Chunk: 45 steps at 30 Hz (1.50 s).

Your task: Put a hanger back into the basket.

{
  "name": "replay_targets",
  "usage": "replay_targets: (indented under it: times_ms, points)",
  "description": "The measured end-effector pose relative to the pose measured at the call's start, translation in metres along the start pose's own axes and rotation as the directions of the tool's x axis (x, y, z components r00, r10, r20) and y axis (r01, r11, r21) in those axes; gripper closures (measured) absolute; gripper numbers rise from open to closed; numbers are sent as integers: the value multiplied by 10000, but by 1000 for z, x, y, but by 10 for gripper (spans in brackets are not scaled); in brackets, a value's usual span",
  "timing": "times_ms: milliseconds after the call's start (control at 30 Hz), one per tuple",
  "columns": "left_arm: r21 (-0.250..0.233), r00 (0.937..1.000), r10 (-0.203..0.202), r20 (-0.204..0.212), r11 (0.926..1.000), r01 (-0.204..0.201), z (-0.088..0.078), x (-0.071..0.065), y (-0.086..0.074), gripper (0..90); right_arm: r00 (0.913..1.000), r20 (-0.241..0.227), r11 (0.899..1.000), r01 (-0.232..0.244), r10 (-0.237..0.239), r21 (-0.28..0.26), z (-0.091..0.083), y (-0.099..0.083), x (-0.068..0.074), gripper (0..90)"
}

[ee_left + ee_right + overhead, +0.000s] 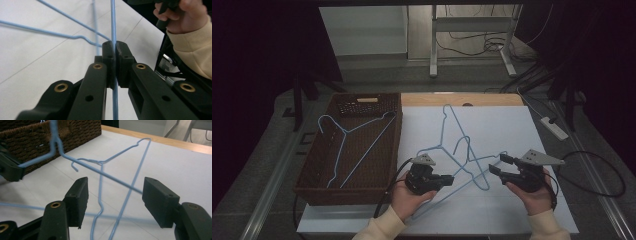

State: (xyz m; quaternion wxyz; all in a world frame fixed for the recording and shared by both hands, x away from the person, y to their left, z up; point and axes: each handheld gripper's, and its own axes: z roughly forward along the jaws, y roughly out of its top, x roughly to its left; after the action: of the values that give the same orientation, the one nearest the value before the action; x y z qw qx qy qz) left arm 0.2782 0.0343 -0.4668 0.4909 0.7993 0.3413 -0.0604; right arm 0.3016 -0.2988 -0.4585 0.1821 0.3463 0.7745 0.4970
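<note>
Worktop [512, 130]: white, wicker basket [312, 175] at left holding one hanger.
Left claw [451, 180]: clamped on blue wire hanger [462, 150].
Right claw [498, 165]: wide, gripping nothing.

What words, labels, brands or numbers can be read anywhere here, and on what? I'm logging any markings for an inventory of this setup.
None: no readable text in any view.
The blue hangers, the basket, the white sheet and the black claws bear no visible print.
The power strip on the floor is too small to show any marking.
</note>
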Motion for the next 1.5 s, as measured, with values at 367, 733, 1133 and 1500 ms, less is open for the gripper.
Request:
replay_targets:
  times_ms: [367,733,1133,1500]
  points:
    - [-729,9996,138,-227,9972,-154,-37,0,6,863,9999,60,9999,-83,84,-96,-3,-3,-3,381]
    - [-1565,9992,176,-346,9874,-228,-76,-1,17,864,9998,138,9999,-135,135,-34,-2,-6,-8,378]
    - [-2162,9983,227,-530,9758,-337,-115,5,22,864,9998,143,9999,-101,99,110,1,-7,-7,377]
    - [-2639,9955,245,-913,9634,-479,-142,8,23,864,9998,162,9997,-69,65,237,3,-9,-7,375]
